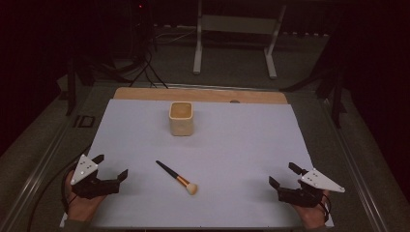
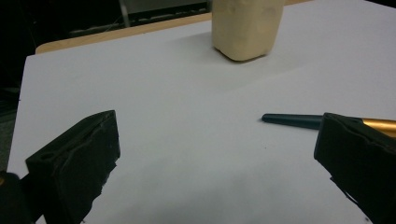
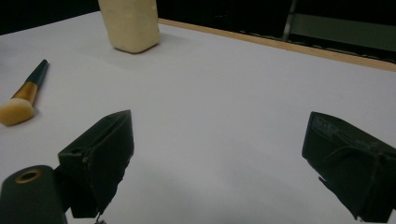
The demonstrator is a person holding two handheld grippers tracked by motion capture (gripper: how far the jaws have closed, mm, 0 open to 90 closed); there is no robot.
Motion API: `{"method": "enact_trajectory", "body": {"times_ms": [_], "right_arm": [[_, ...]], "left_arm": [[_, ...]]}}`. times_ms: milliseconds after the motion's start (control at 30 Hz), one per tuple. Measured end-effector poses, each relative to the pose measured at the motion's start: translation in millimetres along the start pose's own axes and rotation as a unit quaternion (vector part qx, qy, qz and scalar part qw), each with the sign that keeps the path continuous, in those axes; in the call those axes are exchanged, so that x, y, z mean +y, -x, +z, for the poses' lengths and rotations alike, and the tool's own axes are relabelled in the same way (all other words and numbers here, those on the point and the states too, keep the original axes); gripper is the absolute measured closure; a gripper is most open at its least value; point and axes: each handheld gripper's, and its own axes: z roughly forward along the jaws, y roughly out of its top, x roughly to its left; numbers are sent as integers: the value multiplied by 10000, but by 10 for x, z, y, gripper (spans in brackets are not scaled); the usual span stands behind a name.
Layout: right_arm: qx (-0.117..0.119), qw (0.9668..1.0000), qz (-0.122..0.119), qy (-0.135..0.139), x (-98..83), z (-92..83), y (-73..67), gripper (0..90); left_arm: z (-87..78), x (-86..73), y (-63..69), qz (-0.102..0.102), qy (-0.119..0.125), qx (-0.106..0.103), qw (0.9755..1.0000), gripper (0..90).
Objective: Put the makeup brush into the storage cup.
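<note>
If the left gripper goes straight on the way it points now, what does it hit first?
Probably nothing soon: the left gripper, jaws open, faces bare white sheet. The brush lies just right of its line; the cream cup stands farther off.

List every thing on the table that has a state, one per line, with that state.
Makeup brush: lying flat on the white sheet, bristles toward the near edge, untouched.
Cream cup: upright, open top, standing apart from the brush.
Left hand-held gripper: open, nothing between its jaws.
Right hand-held gripper: open, nothing between its jaws.
</note>
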Motion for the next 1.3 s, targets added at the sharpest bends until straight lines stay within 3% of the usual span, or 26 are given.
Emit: {"method": "enact_trajectory", "body": {"times_ms": [533,933,1300], "right_arm": [[79,10000,-25,38,14,9,-25,89],[103,9999,-25,92,27,10,-37,89],[136,9999,-10,98,29,24,-41,89]], "left_arm": [[-8,-4,21,-18,32,-27,10000,15],[-47,5,35,-141,135,-34,9998,15],[-37,103,75,-36,222,-100,9997,15]]}}
